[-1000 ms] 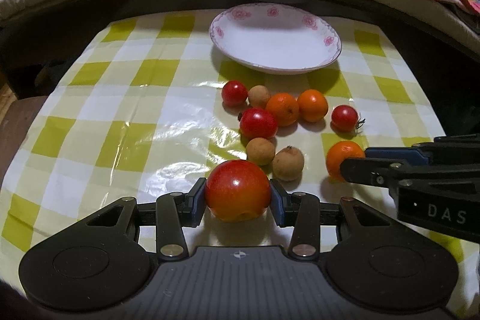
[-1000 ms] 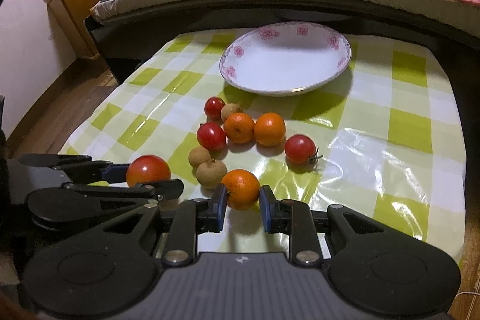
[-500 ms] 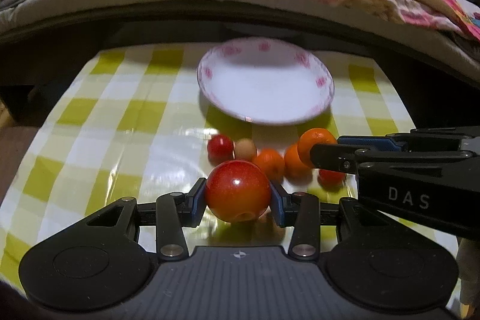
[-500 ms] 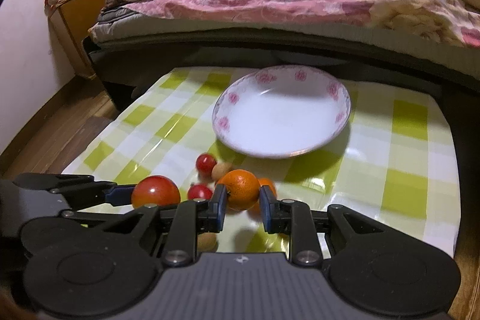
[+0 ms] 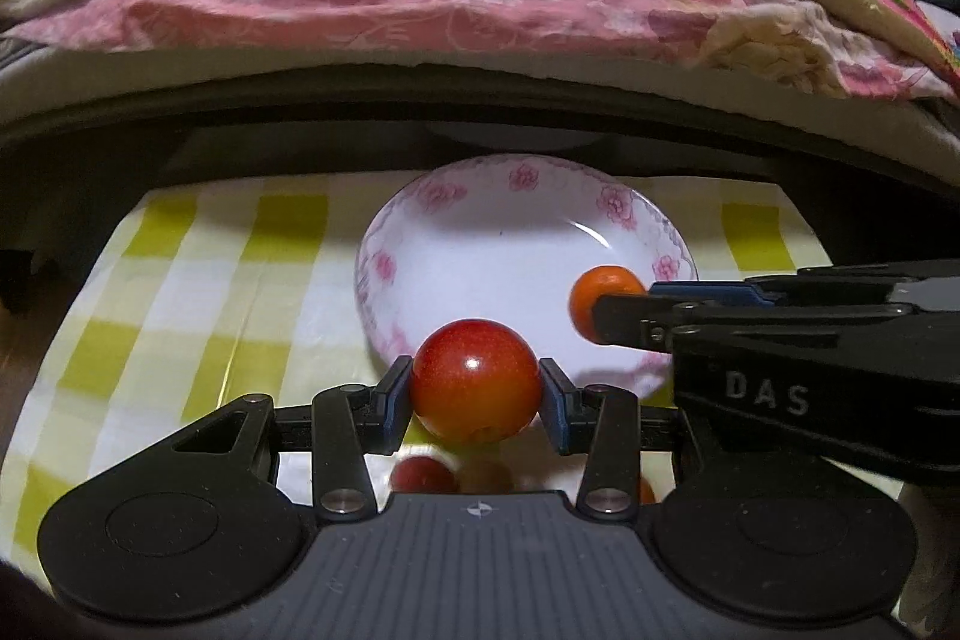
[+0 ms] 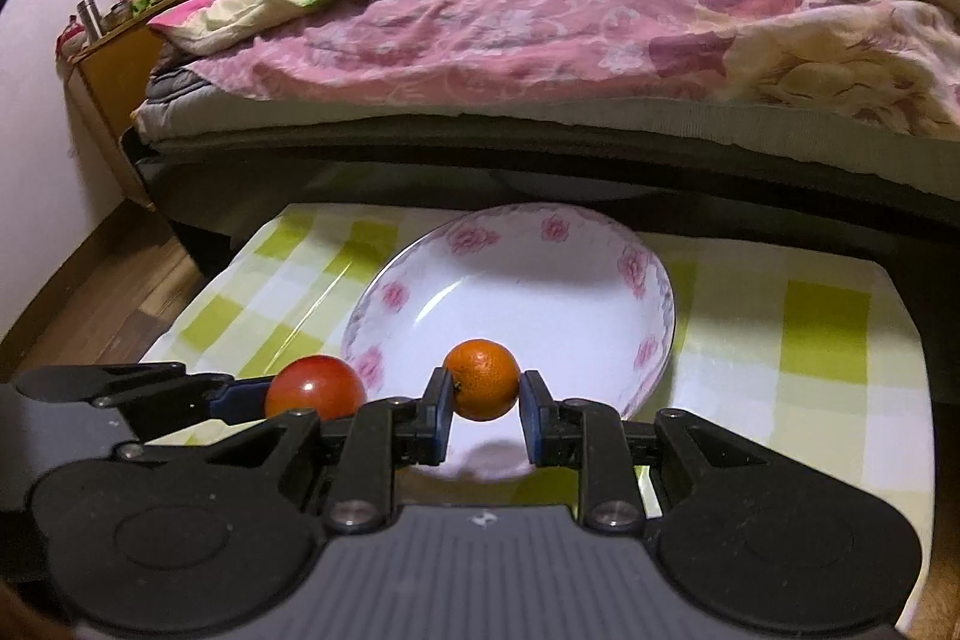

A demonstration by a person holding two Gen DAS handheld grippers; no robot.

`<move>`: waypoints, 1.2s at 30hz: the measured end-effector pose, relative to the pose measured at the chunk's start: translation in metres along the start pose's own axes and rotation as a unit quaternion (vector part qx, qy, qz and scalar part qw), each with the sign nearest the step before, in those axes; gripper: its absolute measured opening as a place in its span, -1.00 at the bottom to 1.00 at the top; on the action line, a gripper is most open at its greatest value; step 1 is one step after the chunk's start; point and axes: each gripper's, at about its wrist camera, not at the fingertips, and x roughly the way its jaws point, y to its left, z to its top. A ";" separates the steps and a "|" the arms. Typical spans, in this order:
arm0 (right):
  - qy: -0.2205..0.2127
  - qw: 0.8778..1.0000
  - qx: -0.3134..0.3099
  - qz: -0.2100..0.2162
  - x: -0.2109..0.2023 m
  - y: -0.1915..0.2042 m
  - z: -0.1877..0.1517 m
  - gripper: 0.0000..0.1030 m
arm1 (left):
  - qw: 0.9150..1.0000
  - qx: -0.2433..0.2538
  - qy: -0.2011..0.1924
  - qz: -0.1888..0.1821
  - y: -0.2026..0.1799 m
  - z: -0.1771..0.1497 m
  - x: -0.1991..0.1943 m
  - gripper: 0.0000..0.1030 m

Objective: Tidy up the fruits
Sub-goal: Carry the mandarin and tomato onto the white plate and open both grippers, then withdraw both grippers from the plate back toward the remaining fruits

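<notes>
My left gripper point(image 5: 476, 391) is shut on a large red tomato point(image 5: 476, 388), held above the near rim of the white plate with pink flowers point(image 5: 516, 244). My right gripper point(image 6: 483, 391) is shut on a small orange point(image 6: 482, 379) and hangs over the near part of the same plate point(image 6: 540, 292). The left wrist view shows the orange point(image 5: 603, 295) in the right gripper's black jaws at the plate's right side. The right wrist view shows the tomato point(image 6: 315, 388) at the plate's left rim. A few fruits point(image 5: 423, 475) lie below the left gripper, mostly hidden.
The plate stands on a table with a yellow and white checked cloth point(image 6: 828, 334). Just behind the table is a bed with pink and cream quilts point(image 6: 540, 22). A wooden shelf point(image 6: 114, 58) and wooden floor point(image 6: 90, 304) are at the left.
Both grippers have carried their fruit away from the cluster on the cloth and forward over the plate. The plate now looms large, and the other fruits have dropped almost out of view.
</notes>
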 end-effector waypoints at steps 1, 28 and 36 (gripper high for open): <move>0.002 1.000 0.001 0.002 0.004 -0.002 0.002 -0.38 | 1.000 0.005 0.000 0.001 0.000 0.002 0.005 -0.02; 0.019 0.999 0.002 -0.030 0.031 -0.021 0.004 -0.17 | 1.000 0.020 0.001 0.008 -0.006 0.006 0.034 0.27; 0.022 0.999 -0.002 -0.041 0.016 -0.015 0.011 0.04 | 1.000 0.006 -0.006 0.009 0.001 0.007 0.014 0.40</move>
